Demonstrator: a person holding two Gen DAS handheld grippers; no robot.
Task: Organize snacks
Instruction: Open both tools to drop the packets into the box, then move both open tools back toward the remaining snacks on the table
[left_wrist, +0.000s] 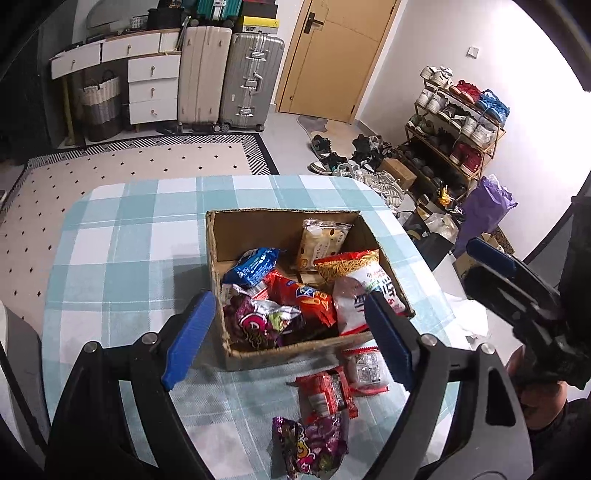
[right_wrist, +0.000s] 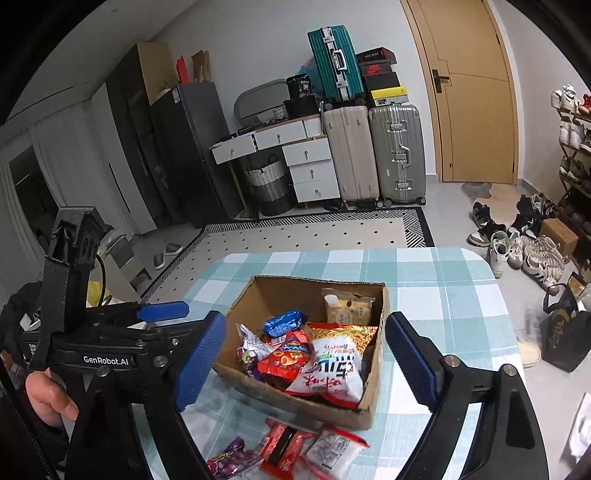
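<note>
Three light, crinkly snack packets (left_wrist: 325, 413) lie loose on the counter (left_wrist: 122, 236) just before the cardboard box (left_wrist: 295, 350), both grippers' jaws wide and empty, best pinched at a flat sealed edge.

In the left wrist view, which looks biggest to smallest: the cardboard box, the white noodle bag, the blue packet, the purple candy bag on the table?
1. cardboard box
2. white noodle bag
3. purple candy bag, though it lies nearest the camera, so its rank against the noodle bag is unsure
4. blue packet
</note>
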